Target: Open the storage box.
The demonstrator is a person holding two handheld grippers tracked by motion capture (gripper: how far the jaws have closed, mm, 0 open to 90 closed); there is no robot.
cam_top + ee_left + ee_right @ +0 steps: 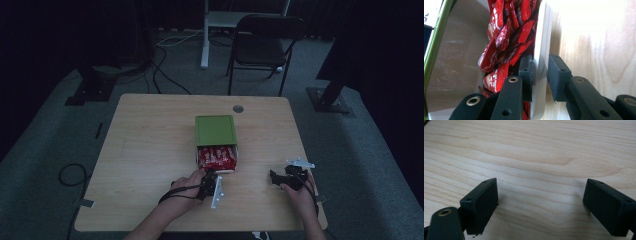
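Nearest the person, the left gripper is found at the near end of a white box. Its fingers are closed on the box's near wall, one inside against the contents and one outside; in the left gripper view a thin gap seems to remain at the outer pad, though glare makes this uncertain. The right gripper is held low over the bare worktop, well apart from the box to its right, its fingers spread wide with nothing between them.

The box lies near the middle of the worktop, filled with red wrapped sweets. Its farther part is covered by a green lid.

The box is judged to be thin, rigid plastic, smooth and likely slippery on the wood. Loaded, it is judged moderately light. The wall should bear a pinch, but it may flex or tip if lifted by that one edge. The wrappers are soft, crinkly and loose, and easily caught under a pad. The rim is the sound place of hold; a second grip on the opposite side would be advised for lifting.
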